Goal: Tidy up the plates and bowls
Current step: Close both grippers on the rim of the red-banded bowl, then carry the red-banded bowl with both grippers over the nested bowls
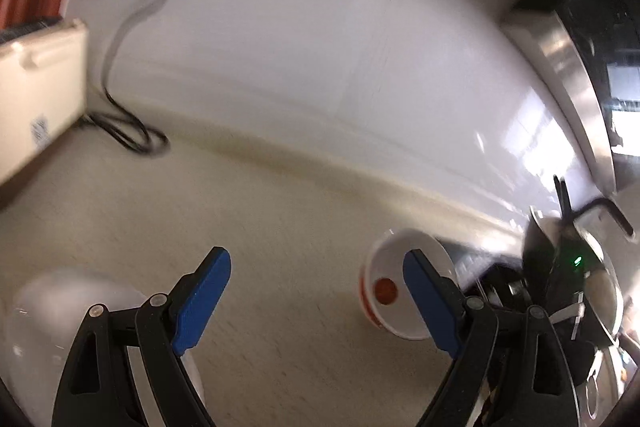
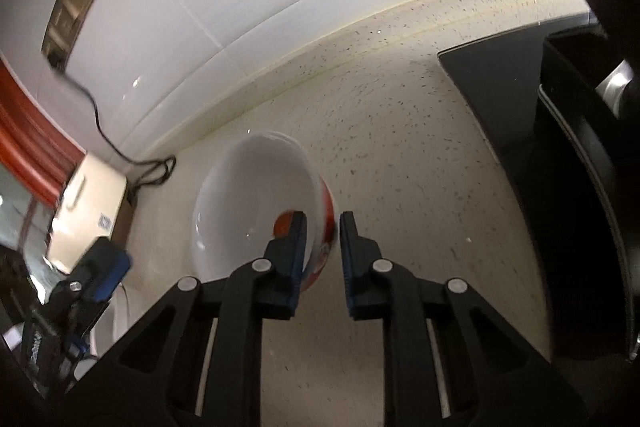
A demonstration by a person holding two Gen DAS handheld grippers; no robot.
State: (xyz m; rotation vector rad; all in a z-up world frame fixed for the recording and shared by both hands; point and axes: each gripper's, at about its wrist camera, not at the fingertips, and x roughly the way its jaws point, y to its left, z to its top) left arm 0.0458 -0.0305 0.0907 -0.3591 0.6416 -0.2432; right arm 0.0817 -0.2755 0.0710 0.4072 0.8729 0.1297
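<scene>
A white bowl (image 2: 256, 199) with a red-patterned outside and a red dot on its inner bottom hangs tilted above the speckled counter (image 2: 400, 155). My right gripper (image 2: 320, 255) is shut on the bowl's near wall, with one blue pad inside the bowl and the other outside. In the left wrist view the same bowl (image 1: 394, 267) shows its mouth, partly behind my right-hand finger. My left gripper (image 1: 318, 291) is open above the counter with nothing between its pads. Its blue pad (image 2: 106, 277) shows at the right wrist view's lower left. A blurred white rounded dish (image 1: 52, 311) lies beside its left finger.
A beige box (image 1: 36, 95) stands against the white wall at the left, with a black cable (image 1: 132, 131) running down to the counter beside it. A black flat surface (image 2: 500, 87) covers the counter at the right. A steel edge (image 1: 568, 67) rises at the far right.
</scene>
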